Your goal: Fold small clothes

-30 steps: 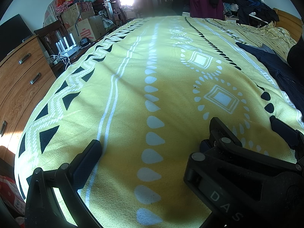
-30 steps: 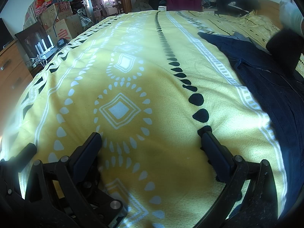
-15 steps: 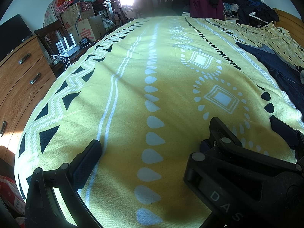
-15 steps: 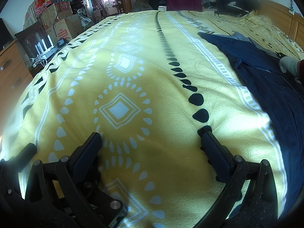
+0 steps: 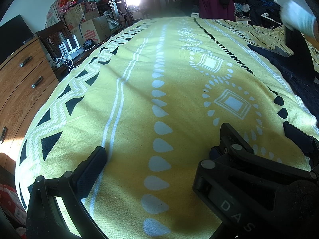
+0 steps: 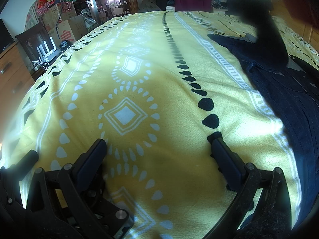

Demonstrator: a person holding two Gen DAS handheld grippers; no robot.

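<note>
- Both sets of jaws are spread wide with nothing in them; left gripper (image 5: 159, 151) and right gripper (image 6: 157, 145) sit low over the yellow blanket (image 6: 139, 69), looks like parked.
- Dark navy garment (image 6: 289, 91) lies off to the right, well apart from both.
- A blurry gloved hand (image 5: 299, 20) holds up a dark piece (image 6: 267, 35), probably bringing it over for folding.

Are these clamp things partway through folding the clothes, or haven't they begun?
Nothing looks folded. The dark blue garment lies spread flat on the yellow blanket. Something dark and blurred hangs above it. The left gripper and right gripper are both open and empty, so all the folding remains.
</note>
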